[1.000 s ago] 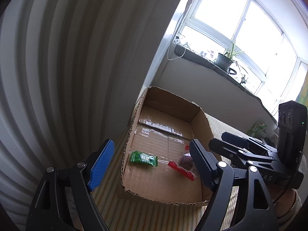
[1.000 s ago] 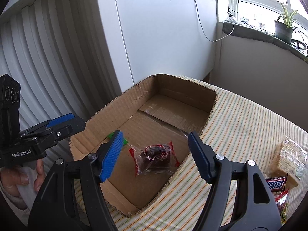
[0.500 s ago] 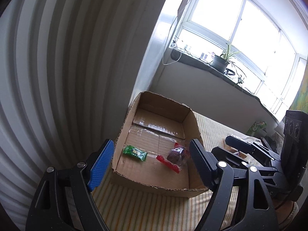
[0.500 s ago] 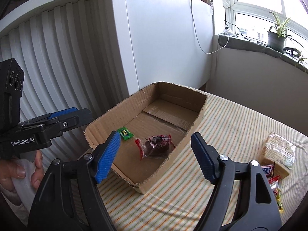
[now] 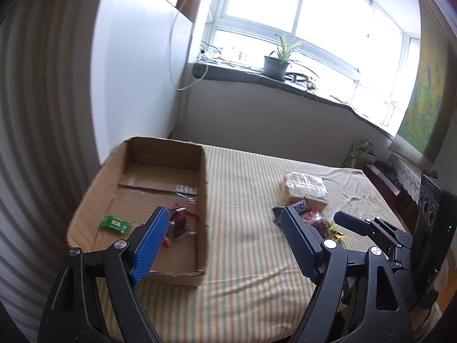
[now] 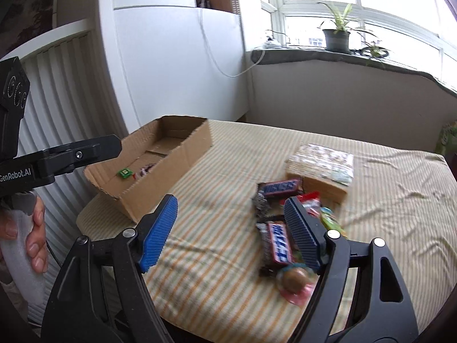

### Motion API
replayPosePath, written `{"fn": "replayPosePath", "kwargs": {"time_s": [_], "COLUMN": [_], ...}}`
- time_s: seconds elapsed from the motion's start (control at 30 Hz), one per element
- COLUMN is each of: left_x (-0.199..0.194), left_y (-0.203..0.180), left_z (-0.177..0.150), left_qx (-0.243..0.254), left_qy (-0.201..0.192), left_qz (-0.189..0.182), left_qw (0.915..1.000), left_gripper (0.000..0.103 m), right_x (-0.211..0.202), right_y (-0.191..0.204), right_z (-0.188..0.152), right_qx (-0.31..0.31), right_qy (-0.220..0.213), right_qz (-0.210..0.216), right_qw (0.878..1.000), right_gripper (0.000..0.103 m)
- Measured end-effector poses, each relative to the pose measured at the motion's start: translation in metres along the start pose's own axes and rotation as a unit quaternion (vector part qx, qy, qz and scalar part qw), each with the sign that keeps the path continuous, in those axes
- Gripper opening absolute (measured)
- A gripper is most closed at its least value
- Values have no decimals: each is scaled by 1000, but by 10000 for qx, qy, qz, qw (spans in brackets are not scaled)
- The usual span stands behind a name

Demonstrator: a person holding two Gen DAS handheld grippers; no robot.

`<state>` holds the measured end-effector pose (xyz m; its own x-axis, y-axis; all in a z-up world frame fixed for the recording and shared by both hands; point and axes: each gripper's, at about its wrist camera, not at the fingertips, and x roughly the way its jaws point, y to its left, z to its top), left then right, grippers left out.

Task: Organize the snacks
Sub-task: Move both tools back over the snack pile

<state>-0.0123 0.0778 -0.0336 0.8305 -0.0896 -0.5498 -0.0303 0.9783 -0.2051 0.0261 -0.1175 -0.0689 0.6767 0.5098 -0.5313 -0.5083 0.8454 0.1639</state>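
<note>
Two snacks already lie in the shallow brown cardboard box (image 5: 160, 200) at the left of the striped-cloth table (image 5: 242, 245): a small green-wrapped candy (image 5: 115, 224) and a clear packet with red ends and something dark inside (image 5: 181, 223). The rest wait in a heap well to the right of the box: a dark Snickers bar (image 6: 281, 187) lying crosswise, a second Snickers bar (image 6: 278, 243) pointing toward the near edge, a round brown sweet in pink wrap (image 6: 294, 281), some red and green wrappers partly hidden, and a clear-wrapped block of pale crackers (image 6: 321, 168) behind them.

To my eye this is the gap between one drop and the next pick. The right gripper (image 6: 228, 233) hangs over the cloth just left of the heap, its blue-padded jaws wide apart, having just opened a little further, with nothing between them and nothing touched. Its right finger overlaps the nearer bar in view, but I cannot tell whether it is down at that level. The left gripper (image 5: 221, 241) is likewise spread wide and empty, its left finger in front of the box, its right finger in front of the heap.

Next, I'd judge, one gripper must settle over a single snack, likely the nearer bar, straddle its narrow width, close, and carry it to the box. The crowding could let a neighbouring wrapper get pinched along.
</note>
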Motion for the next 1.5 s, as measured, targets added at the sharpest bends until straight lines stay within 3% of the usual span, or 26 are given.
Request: {"fn": "replayPosePath", "kwargs": {"time_s": [0.2,0.37,0.83,1.03,1.27,1.5], "left_x": [21,21,22,44,74,87], "left_y": [-60,-87,-94,-96,-84,-89], "left_z": [-5,-6,-7,-37,-93,-89], "left_qx": [429,703,734,660,397,353], "left_qy": [235,283,321,559,1154,1371], "left_qz": [-470,-632,-654,-801,-718,-772], "left_qw": [9977,9951,9946,9930,9899,9869], "left_gripper": [80,80,80,80,80,80], "right_x": [-43,-61,-55,-37,-23,-4], "right_y": [-74,-96,-88,-79,-65,-49], "right_z": [-25,-30,-40,-73,-105,-96], "right_qx": [587,756,635,426,42,-301], "right_qy": [-102,-241,-125,196,499,522], "right_qz": [-747,-894,-849,-969,-936,-756], "right_qw": [9954,9928,9943,9942,9943,9953], "right_gripper": [86,86,86,86,86,85]}}
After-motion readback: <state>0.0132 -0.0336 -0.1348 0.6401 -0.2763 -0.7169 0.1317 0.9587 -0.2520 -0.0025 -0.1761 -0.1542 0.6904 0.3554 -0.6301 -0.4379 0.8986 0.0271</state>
